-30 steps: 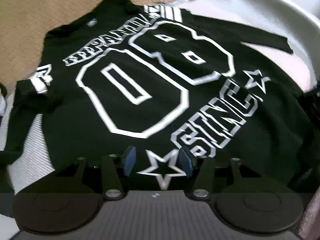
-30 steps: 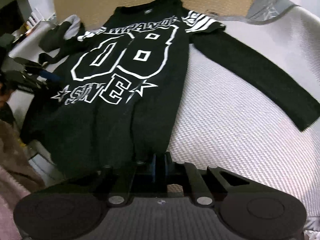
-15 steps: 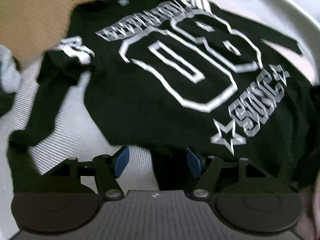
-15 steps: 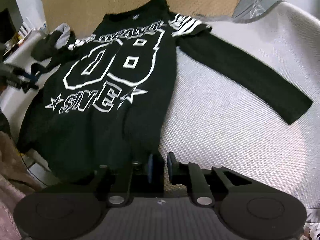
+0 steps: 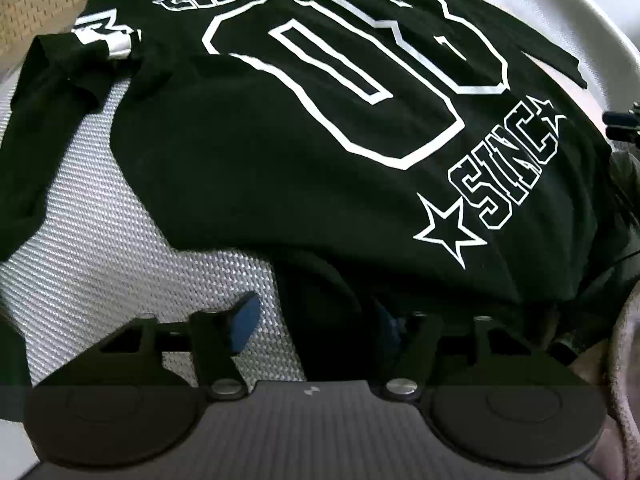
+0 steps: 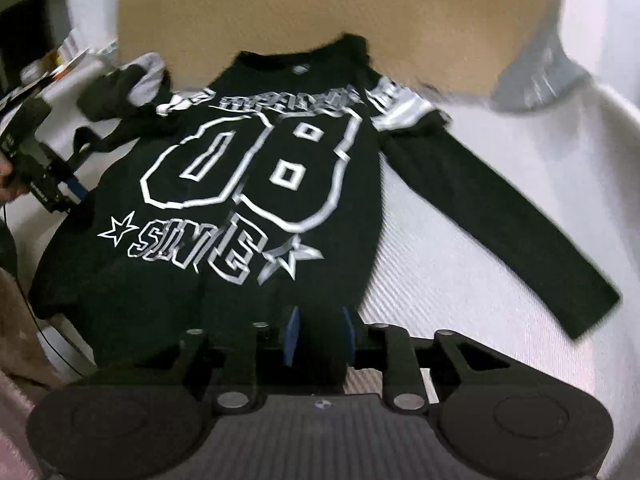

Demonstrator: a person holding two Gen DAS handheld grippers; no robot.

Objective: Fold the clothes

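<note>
A black long-sleeved shirt (image 5: 320,140) with a white "08" print lies face up on a white textured surface (image 5: 100,260). My left gripper (image 5: 316,320) points steeply down at the shirt's lower left corner. Its jaws are closing with the shirt's edge between them; the left pad (image 5: 244,316) is still over bare surface. In the right wrist view the shirt (image 6: 260,184) spreads away from my right gripper (image 6: 320,330), whose jaws are opening with the dark hem between the blue pads. One sleeve (image 6: 500,232) stretches out to the right.
A tan board (image 6: 320,0) lies beyond the collar. A grey and black garment (image 6: 148,76) is bunched at the far left. Pinkish-brown cloth (image 5: 624,380) hangs at the near edge. The left gripper (image 6: 44,176) shows at the shirt's left side.
My left gripper slid from over the star print to the shirt's lower left corner. My right gripper went from shut on the hem to parted pads and rose a little.
</note>
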